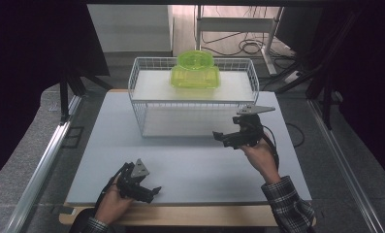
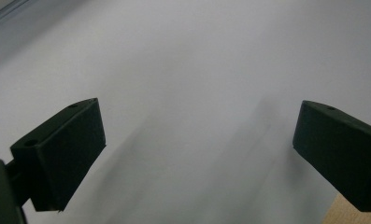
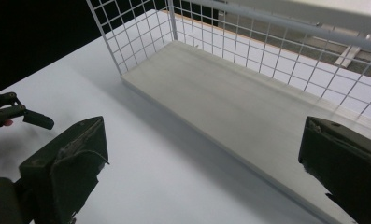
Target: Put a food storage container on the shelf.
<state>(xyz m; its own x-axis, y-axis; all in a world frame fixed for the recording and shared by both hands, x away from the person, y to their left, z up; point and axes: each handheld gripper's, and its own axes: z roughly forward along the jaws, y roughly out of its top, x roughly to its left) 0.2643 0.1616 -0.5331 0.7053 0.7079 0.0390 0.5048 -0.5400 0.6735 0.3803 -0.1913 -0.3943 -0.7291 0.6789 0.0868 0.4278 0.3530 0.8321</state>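
Observation:
A white wire rack (image 1: 137, 109) with an upper and a lower shelf stands at the back of the white tabletop (image 1: 195, 167). On its upper shelf rests a translucent yellow-green container (image 1: 195, 74) with a round lid. My right gripper (image 1: 229, 129) hovers open just in front of the rack's right half. In the right gripper view that gripper (image 3: 204, 126) faces the bare lower shelf board (image 3: 230, 98) and the wire wall (image 3: 136, 32). Near the table's front edge my left gripper (image 1: 149, 187) is open over bare tabletop (image 2: 183, 56), its jaws (image 2: 199, 109) wide apart and holding nothing.
Dark screens flank the table, and metal rails (image 1: 44, 160) run along both sides. Cables lie on the floor behind the rack. A wooden table edge (image 2: 358, 215) shows below the white top. My left gripper (image 3: 19, 114) also appears far left in the right gripper view.

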